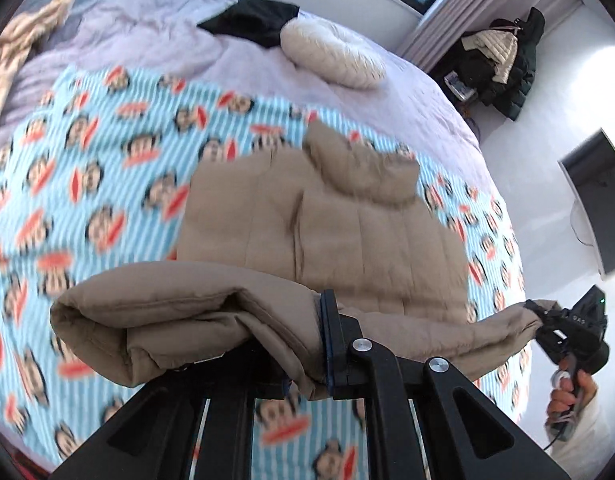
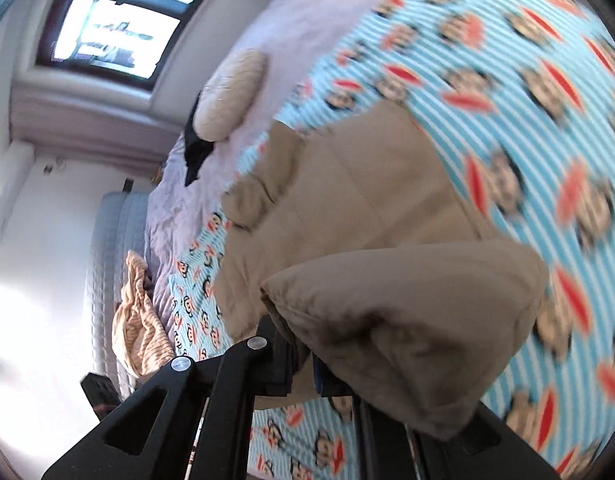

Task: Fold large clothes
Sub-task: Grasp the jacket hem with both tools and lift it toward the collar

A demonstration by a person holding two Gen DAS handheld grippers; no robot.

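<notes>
A tan padded hooded jacket (image 1: 339, 224) lies on a blue-striped monkey-print blanket (image 1: 99, 168) on the bed, hood toward the far side. My left gripper (image 1: 307, 344) is shut on the jacket's near edge, with a thick roll of fabric draped over the left finger. My right gripper (image 1: 547, 320) shows at the right of the left wrist view, shut on the other end of the same lifted edge. In the right wrist view the right gripper (image 2: 303, 356) pinches a bulging fold of the jacket (image 2: 407, 320) above the blanket (image 2: 507, 80).
A lilac duvet (image 1: 155, 36) covers the far bed, with a cream round cushion (image 1: 331, 54), a black garment (image 1: 251, 20) and an orange striped cloth (image 1: 23, 40). Dark coats (image 1: 503, 60) hang at the wall. A dark screen (image 1: 599, 200) stands at the right. A window (image 2: 107, 20) is behind.
</notes>
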